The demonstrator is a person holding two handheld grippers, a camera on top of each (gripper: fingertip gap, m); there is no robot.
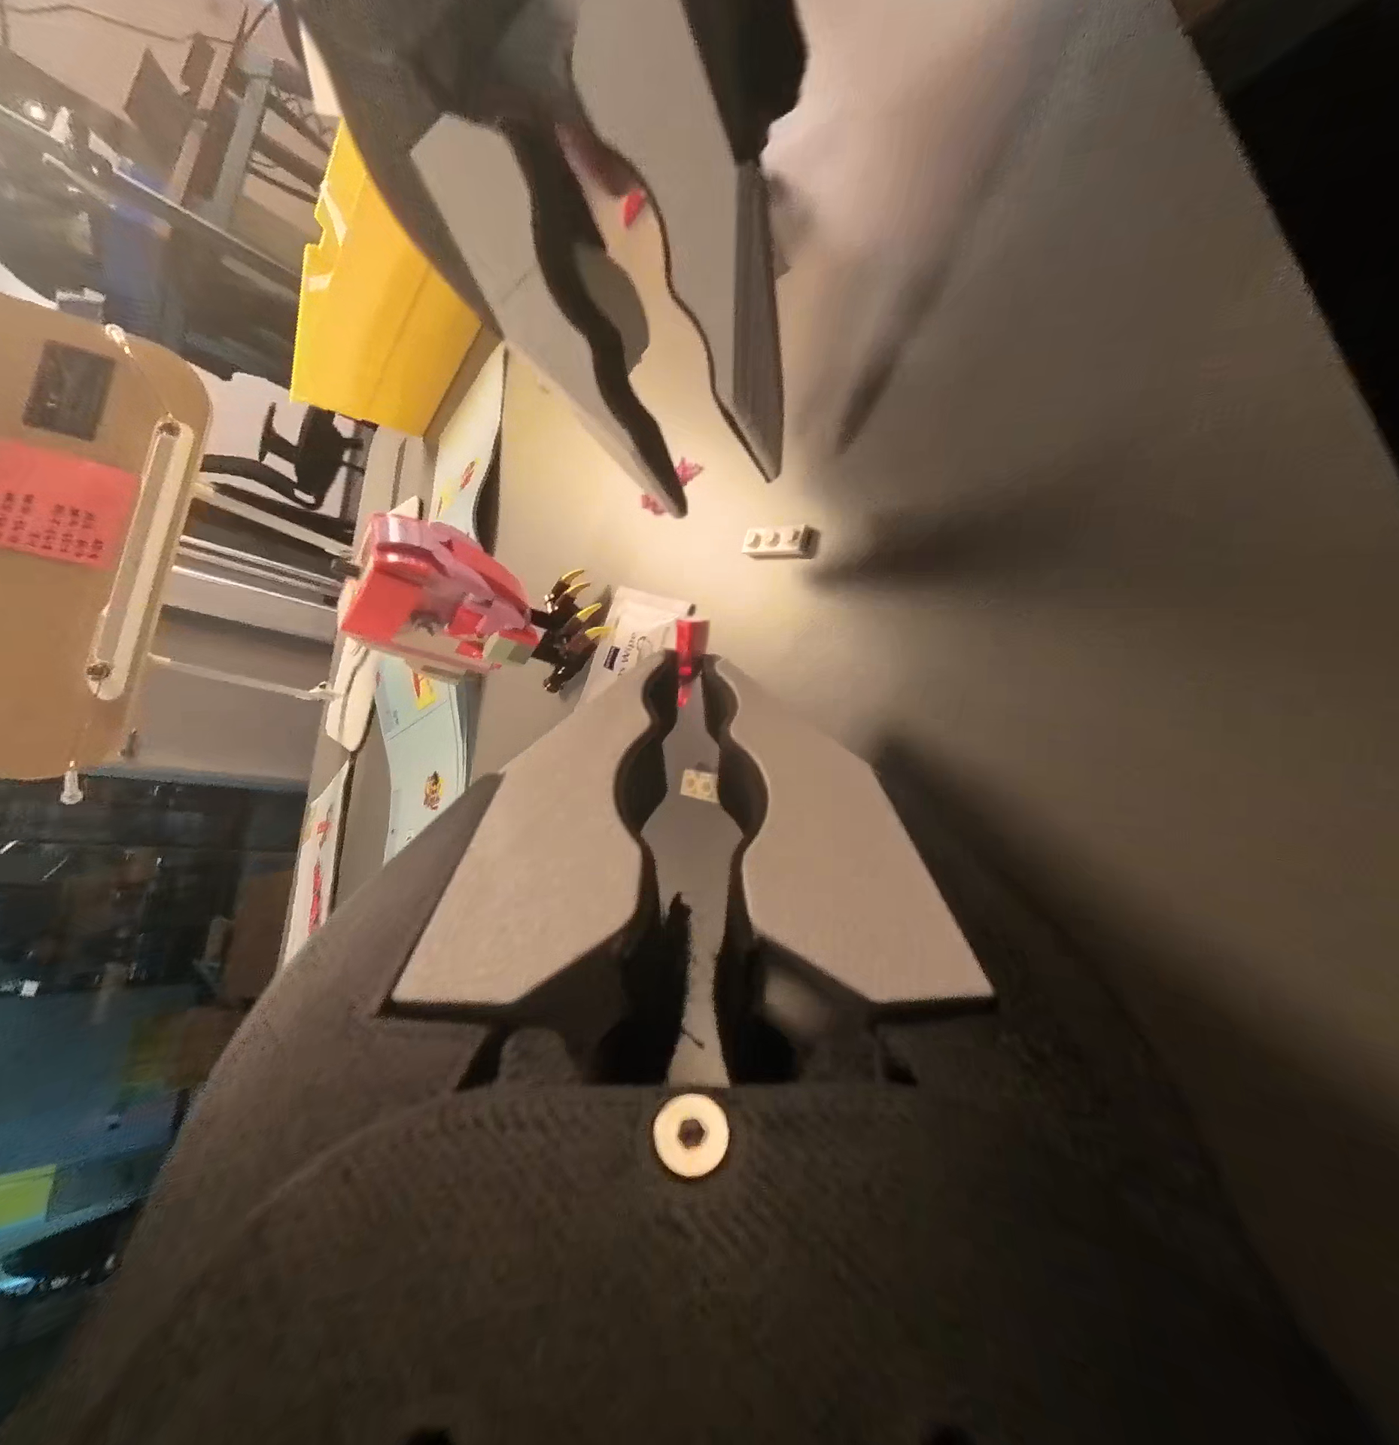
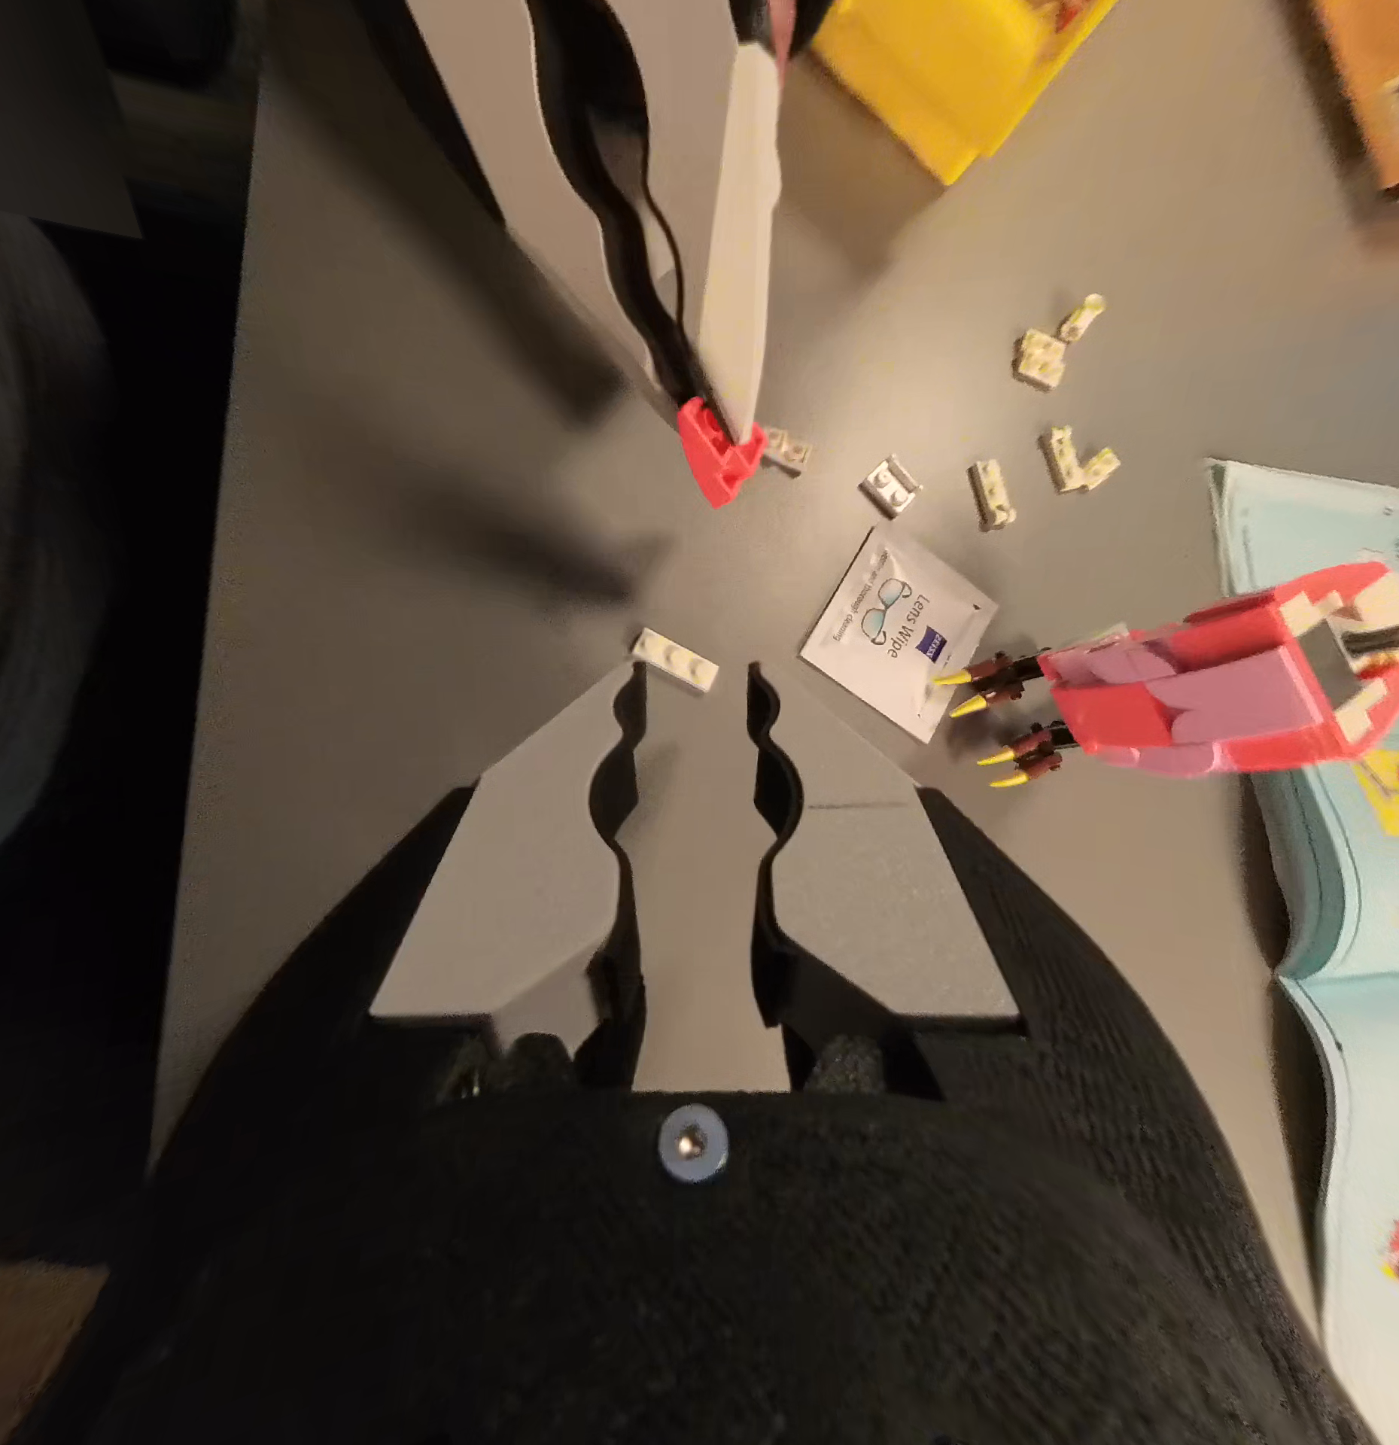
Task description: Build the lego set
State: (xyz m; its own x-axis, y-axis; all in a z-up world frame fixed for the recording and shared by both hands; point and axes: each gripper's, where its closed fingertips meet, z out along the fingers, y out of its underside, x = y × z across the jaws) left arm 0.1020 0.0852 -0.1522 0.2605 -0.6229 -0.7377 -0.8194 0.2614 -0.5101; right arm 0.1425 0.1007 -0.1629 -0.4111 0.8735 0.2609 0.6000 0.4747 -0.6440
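On a grey table (image 2: 446, 391), mid-surface, the left gripper (image 2: 719, 446) clamps a small red brick (image 2: 715, 461) by one end; it could twist free. The right gripper (image 2: 696, 672), jaws apart and empty, hovers at a white plate (image 2: 675, 659) and could nudge it away.

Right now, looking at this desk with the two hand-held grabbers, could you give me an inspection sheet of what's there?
Surface: grey table, flat, lit from above.
Job's things: small red brick; white three-stud plate; red and pink brick model with yellow claws; several small pale bricks.
Clutter: white wipe sachet; pale blue booklet; yellow bin.
Grippers: left gripper jaws shut on the red brick; right gripper jaws open, the white plate lying at their tips, not gripped.
Cables: nothing seen.
Surroundings: office chair, desks, tan panel with a red sheet.
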